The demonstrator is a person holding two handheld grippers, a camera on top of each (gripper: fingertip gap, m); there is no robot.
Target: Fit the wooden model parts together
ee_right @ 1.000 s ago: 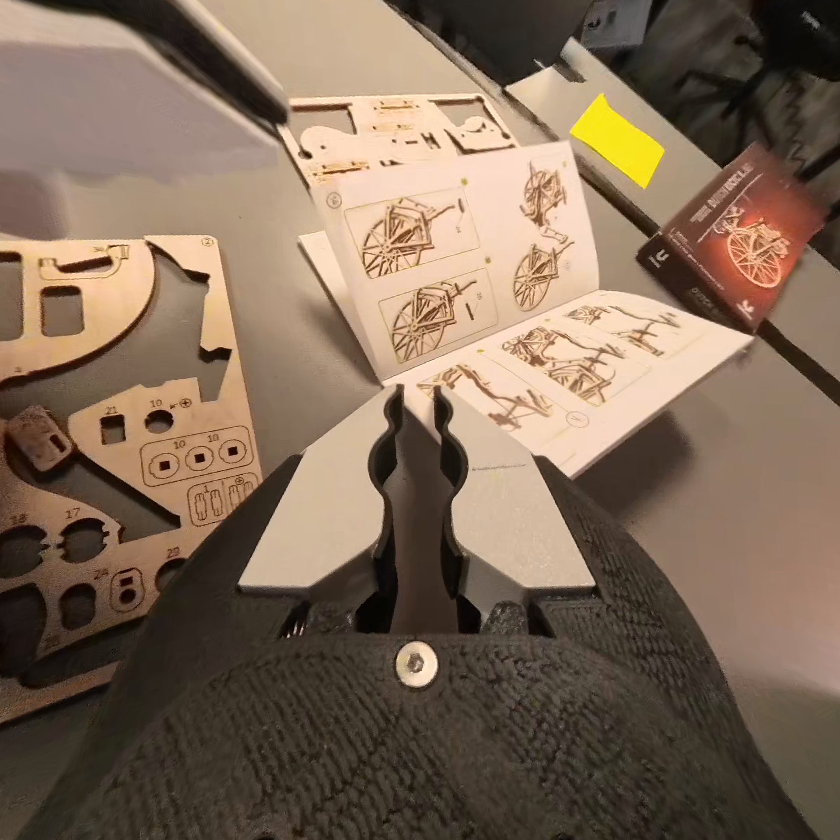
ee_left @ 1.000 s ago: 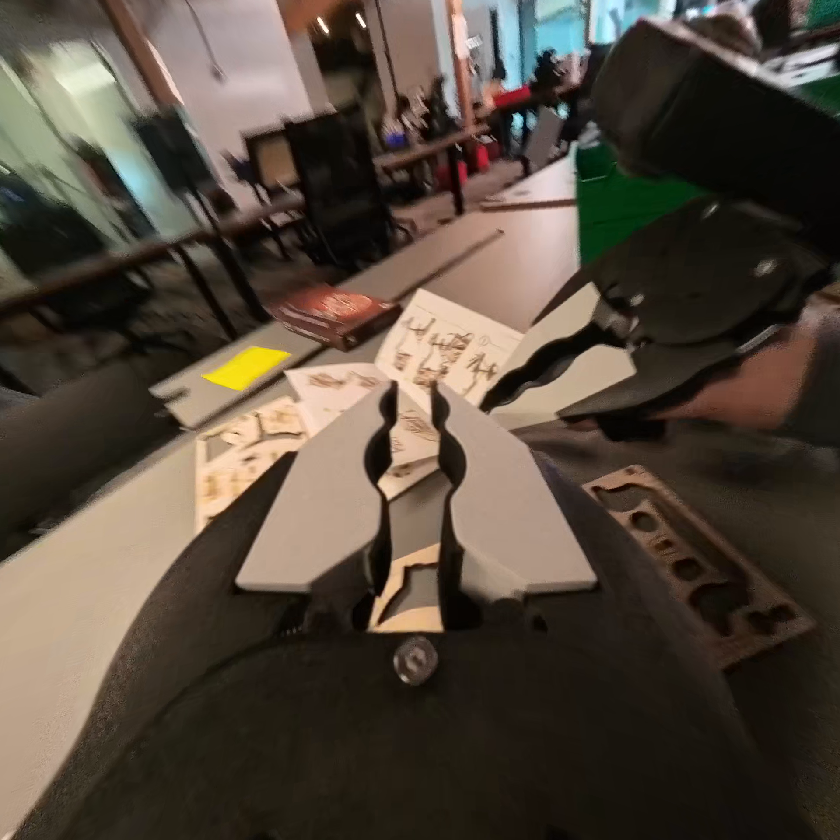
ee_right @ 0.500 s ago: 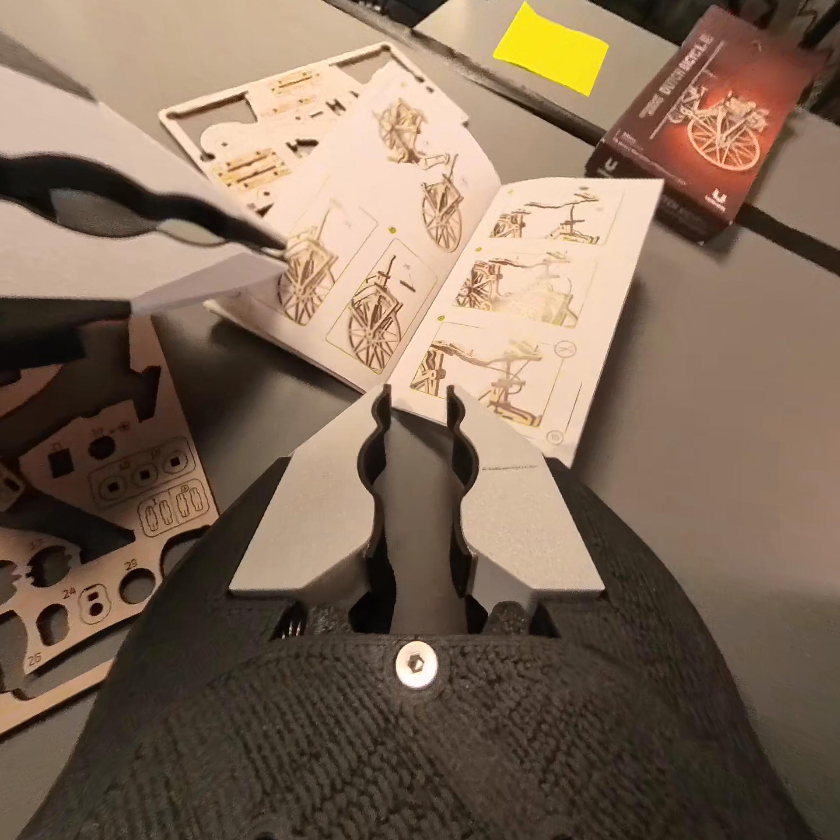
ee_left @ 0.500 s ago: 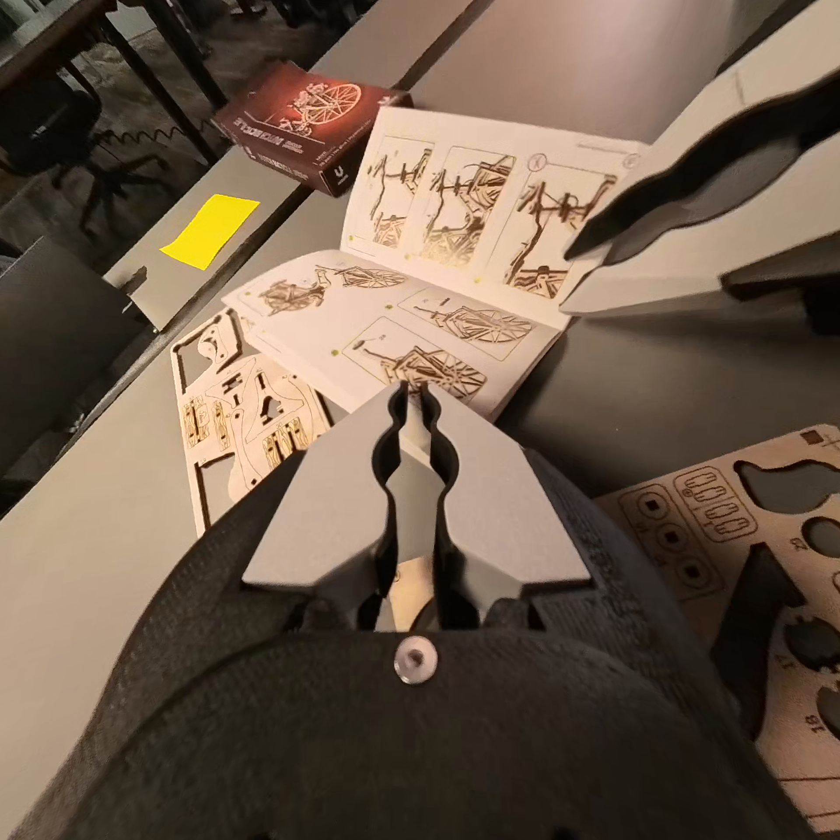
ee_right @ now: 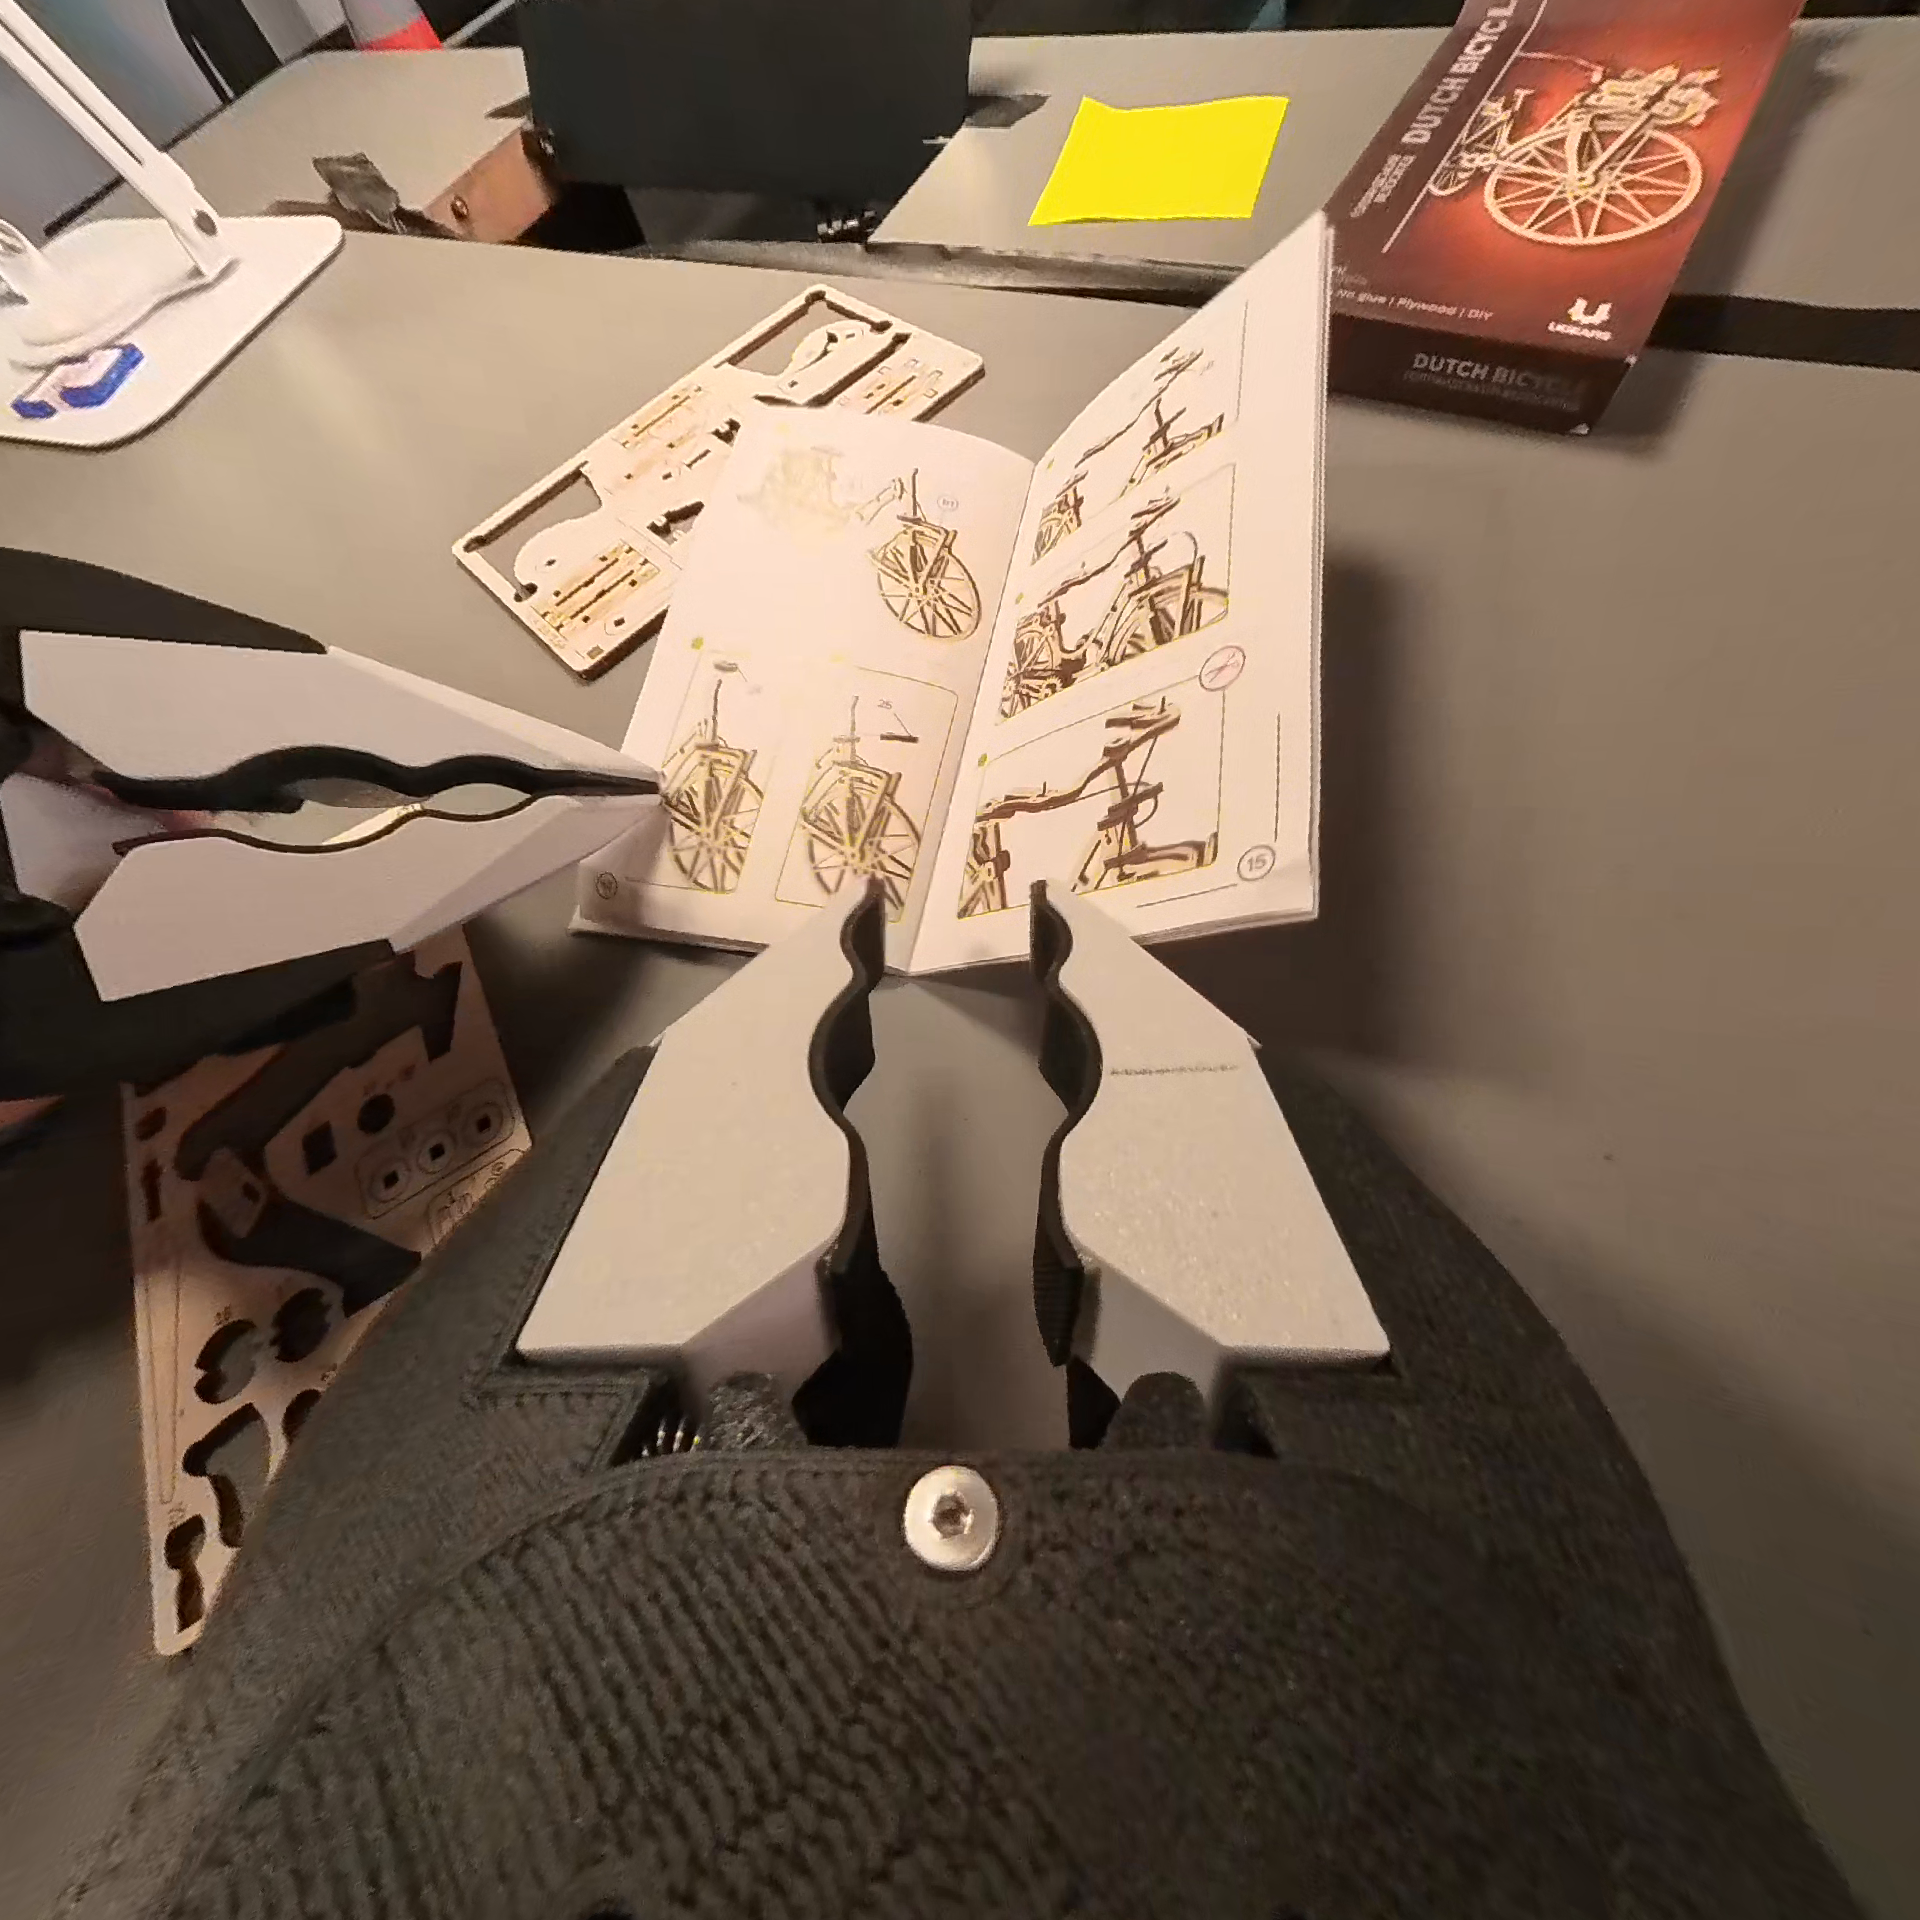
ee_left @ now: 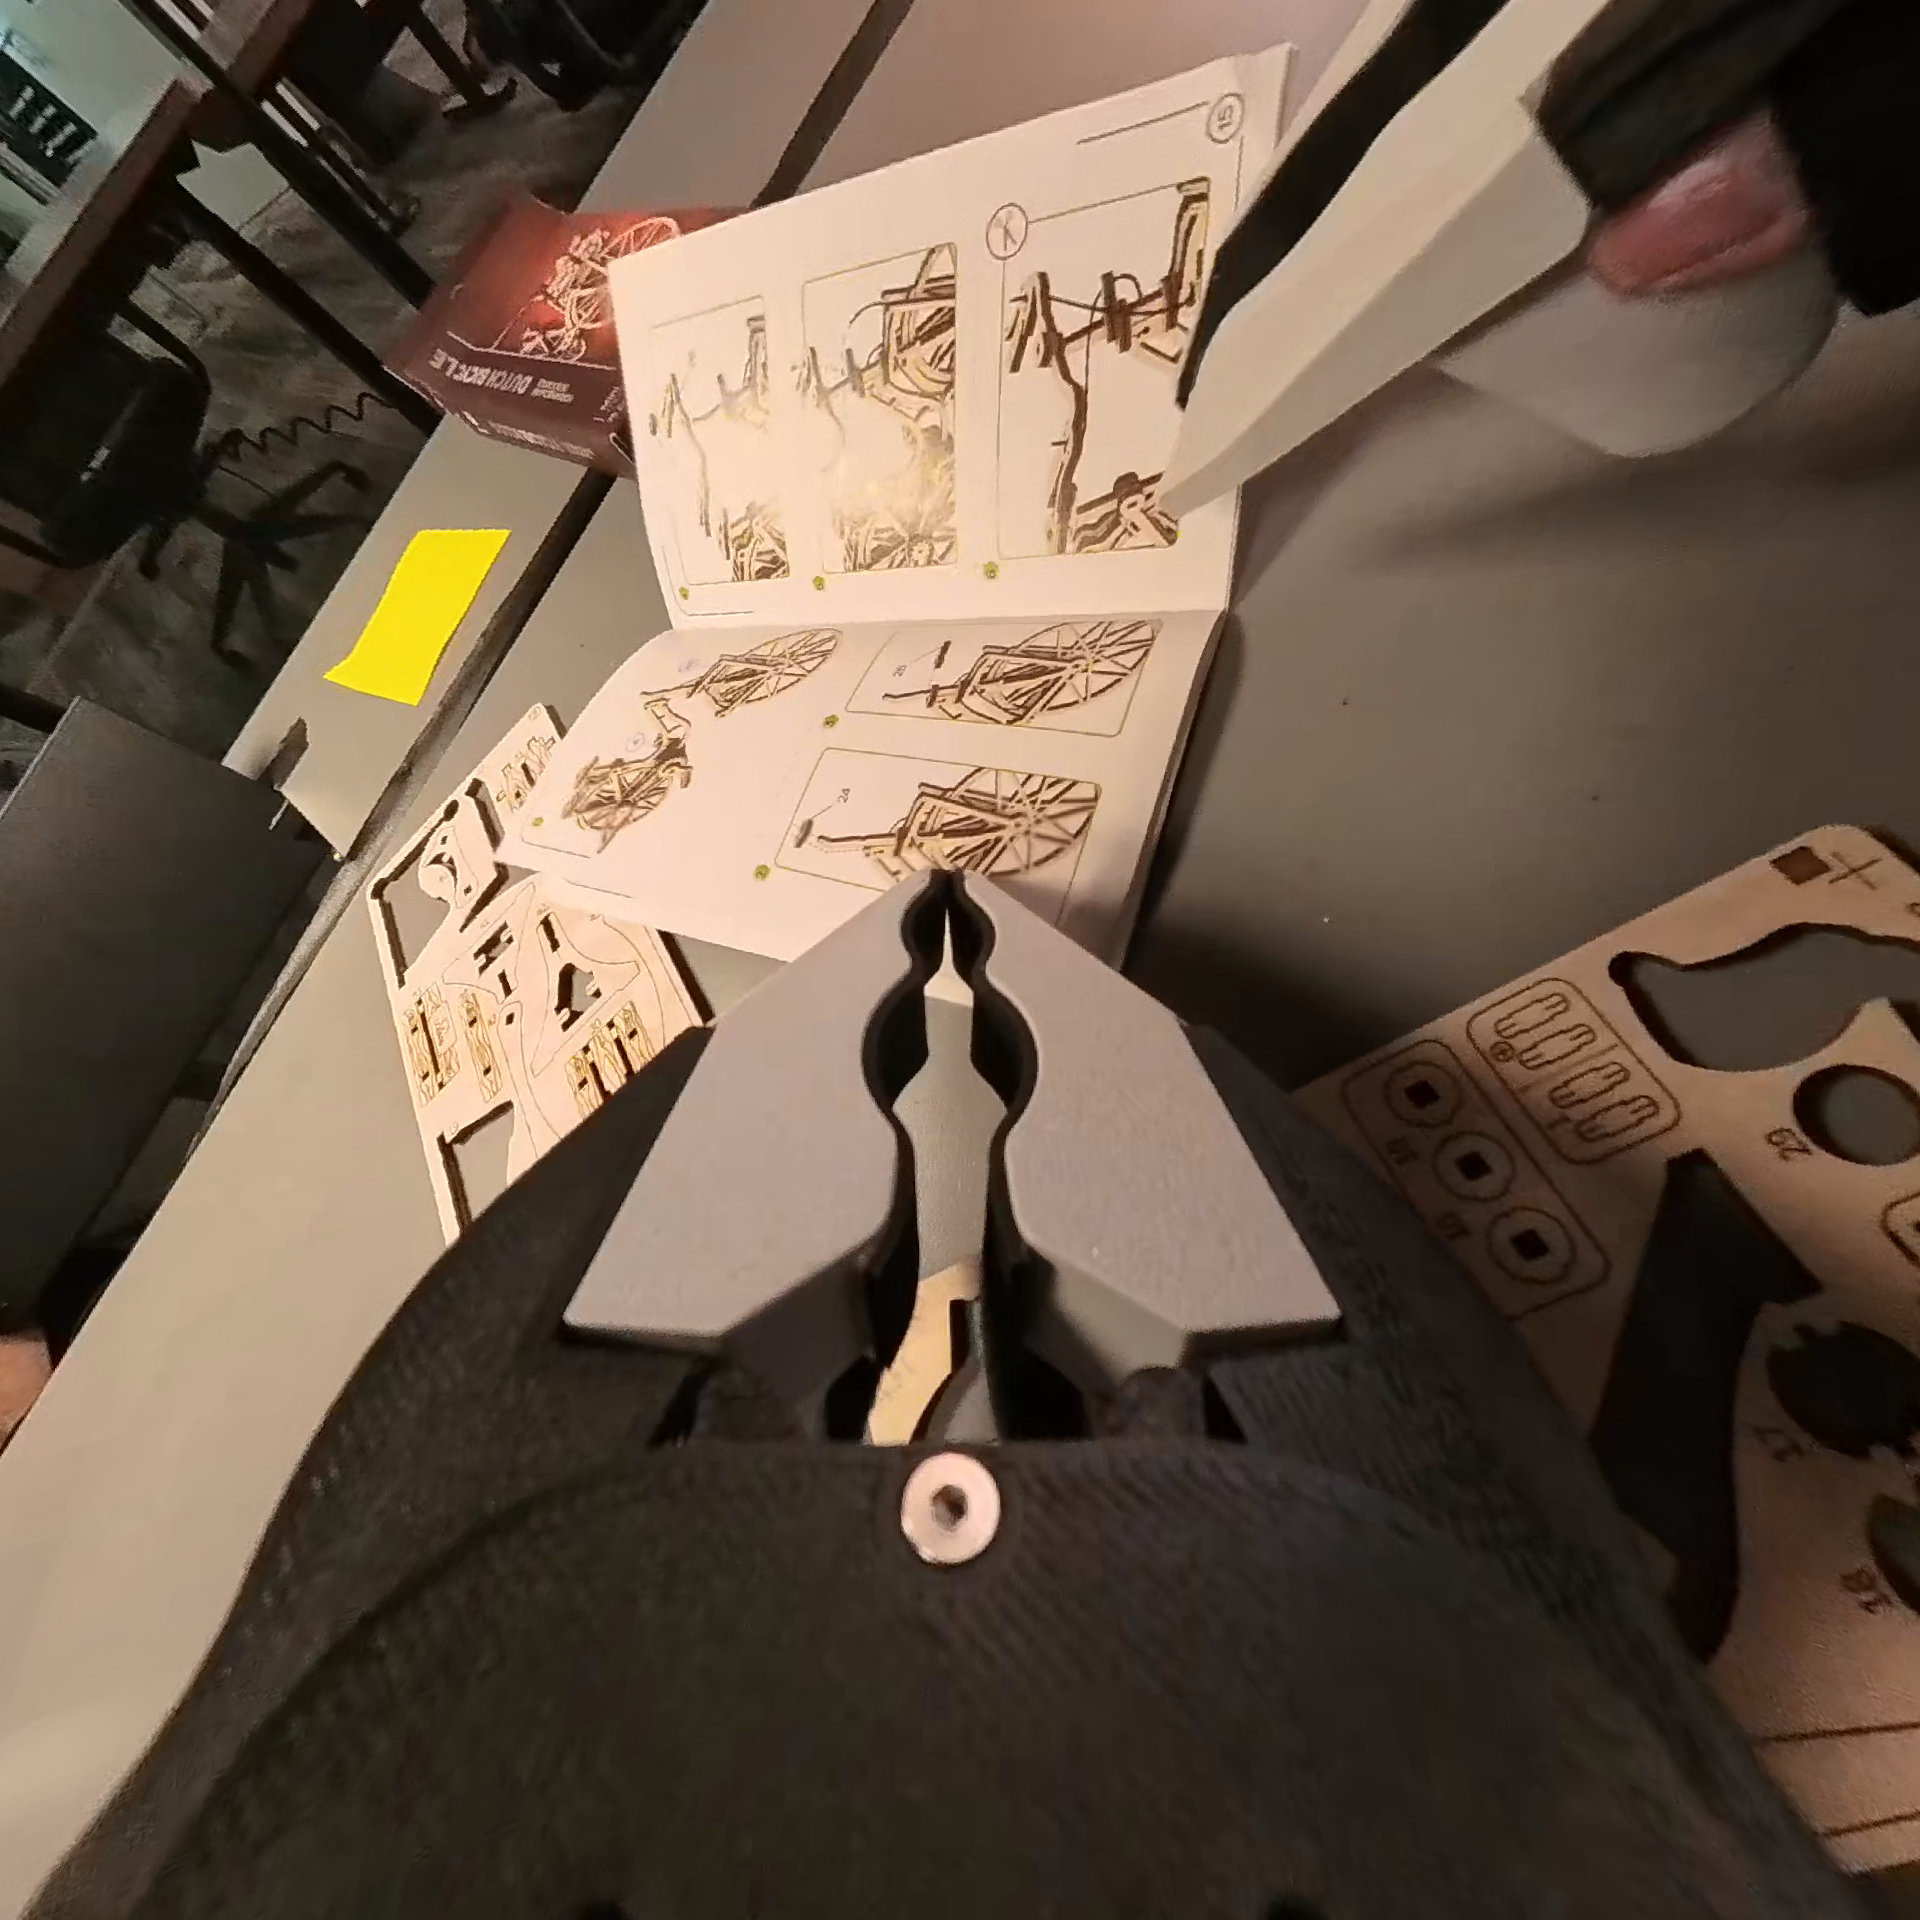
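Hovering low over the grey table [ee_right: 1558,831], the left gripper [ee_left: 948,891] points at the near edge of the open instruction booklet [ee_left: 904,727], its tips pressed together with nothing visibly clamped between them. The right gripper [ee_right: 951,904] hangs over the booklet's near corner with its jaws parted and empty; half a second ago they stood narrower. Since then the booklet's far page has lifted steeper. One wooden parts sheet [ee_left: 520,1039], still full of pieces, lies partly under the booklet; a second, largely punched-out sheet [ee_left: 1662,1195] lies on the table beside the left gripper. Beyond the booklet rest the dark red kit box [ee_right: 1558,208] and a yellow sticky note [ee_right: 1158,156].
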